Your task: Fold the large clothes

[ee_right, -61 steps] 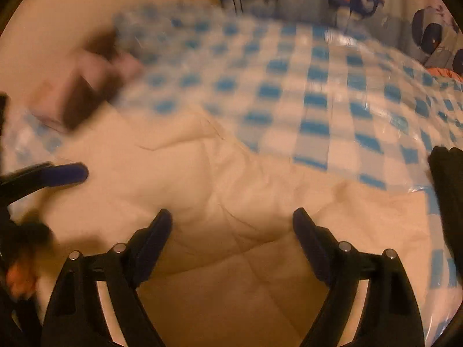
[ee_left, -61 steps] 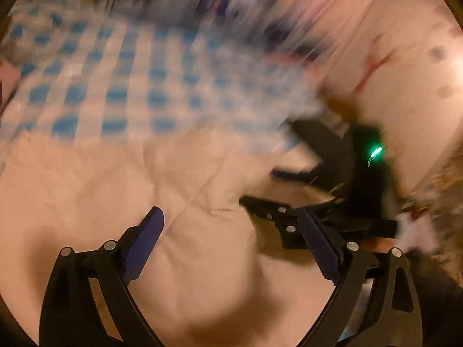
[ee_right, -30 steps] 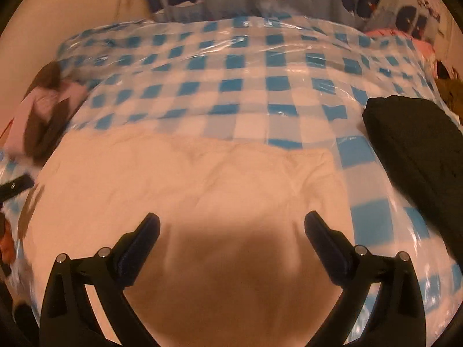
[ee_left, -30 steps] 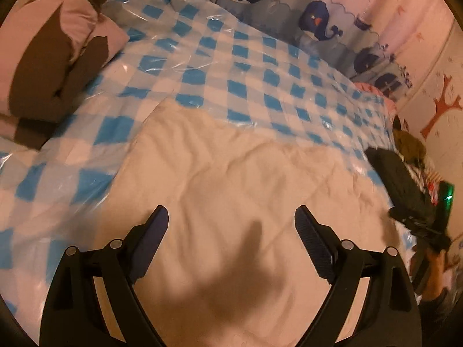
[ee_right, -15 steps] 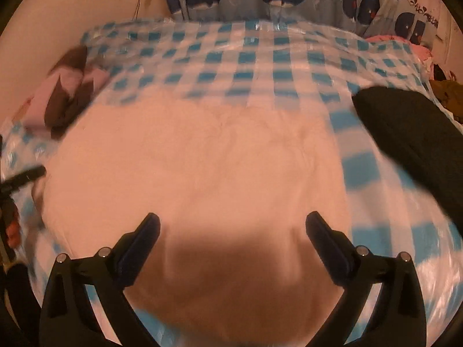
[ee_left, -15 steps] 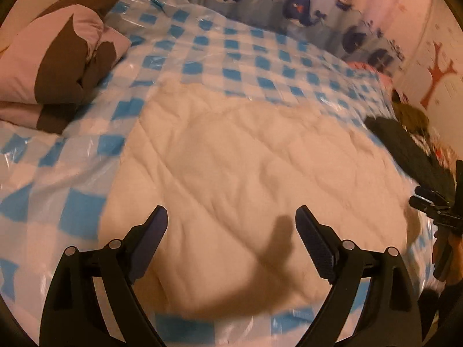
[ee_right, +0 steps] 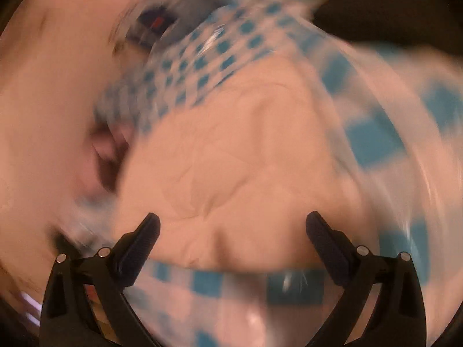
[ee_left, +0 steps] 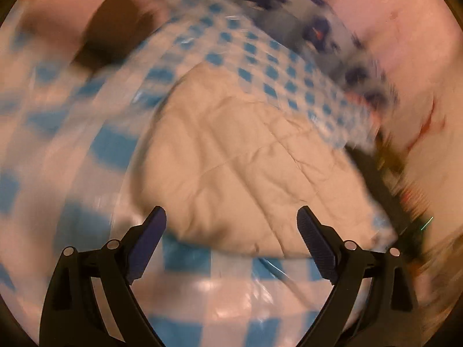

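Cream quilted padded garment (ee_left: 249,173) lying flat, roughly centre of bed, near hem just back from bed's near edge. Bed under clear glossy plastic sheet over blue-white check cover (ee_left: 240,286). Both views heavily motion-blurred; detail poor.

Left gripper (ee_left: 231,232) fingers wide apart, nothing between them, above garment's near hem. Right gripper (ee_right: 231,237) likewise: fingers apart, empty, near hem in front.

Step in hand, prob.: pick next fold edge. To do well: drop each gripper to a near corner of garment, pinch full thickness incl. bottom layer, not plastic underneath. Lift both sides together, carry evenly toward bed's far edge so corners meet square. Slow down first; blur suggests fast swing.

Materials: garment soft, puffy, stitched diamond lines, light creases; likely springs back, so press fold down. Plastic slick, shiny, could let garment slide. Black fabric item (ee_right: 387,11) toward bed's far right corner; pink-brown soft pillow shape (ee_left: 86,29) at far left, too blurred to say more.
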A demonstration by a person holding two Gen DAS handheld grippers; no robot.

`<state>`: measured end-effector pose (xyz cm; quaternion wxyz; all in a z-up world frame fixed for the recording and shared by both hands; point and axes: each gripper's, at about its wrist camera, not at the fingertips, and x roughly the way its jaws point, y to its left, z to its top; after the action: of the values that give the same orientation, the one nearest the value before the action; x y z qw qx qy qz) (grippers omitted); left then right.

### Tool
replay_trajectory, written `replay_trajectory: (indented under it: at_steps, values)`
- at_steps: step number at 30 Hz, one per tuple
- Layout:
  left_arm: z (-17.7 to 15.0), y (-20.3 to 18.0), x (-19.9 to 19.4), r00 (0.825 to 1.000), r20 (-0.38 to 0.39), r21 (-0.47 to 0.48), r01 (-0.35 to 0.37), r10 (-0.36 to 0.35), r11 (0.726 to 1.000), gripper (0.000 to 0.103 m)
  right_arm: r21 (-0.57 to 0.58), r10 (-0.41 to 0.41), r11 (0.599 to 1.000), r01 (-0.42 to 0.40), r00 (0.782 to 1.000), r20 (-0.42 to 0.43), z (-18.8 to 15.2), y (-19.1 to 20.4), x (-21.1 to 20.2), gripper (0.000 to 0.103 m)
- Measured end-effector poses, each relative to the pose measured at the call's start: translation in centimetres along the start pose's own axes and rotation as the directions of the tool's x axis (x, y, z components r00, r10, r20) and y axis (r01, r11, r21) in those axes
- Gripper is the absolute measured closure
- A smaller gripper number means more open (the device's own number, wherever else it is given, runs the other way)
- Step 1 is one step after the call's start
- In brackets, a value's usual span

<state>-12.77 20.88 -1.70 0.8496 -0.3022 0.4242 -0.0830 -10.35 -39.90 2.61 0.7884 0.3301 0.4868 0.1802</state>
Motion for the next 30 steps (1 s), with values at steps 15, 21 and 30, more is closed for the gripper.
replay_trajectory:
  at_steps: [15, 21, 30]
  values:
    - [-0.8, 6.2, 3.9, 0.99, -0.016, -0.348, 0.124, -0.139, 0.929, 0.015, 0.346, 0.27, 0.895, -0.28, 0.96, 0.077, -2.8, -6.6, -0.4, 0.007]
    - [-0.2, 4.3, 5.8, 0.989, -0.028, -0.31, 0.13, -0.145, 0.942, 0.015, 0.316, 0.22, 0.921, -0.23, 0.973, 0.065, -1.2, -5.4, 1.2, 0.006]
    - [1.6, 4.3, 8.6, 0.996, -0.058, -0.272, 0.047, -0.065, 0.961, 0.014, 0.352, 0.186, 0.91, -0.218, 0.975, 0.122, -1.2, -6.5, 1.5, 0.006]
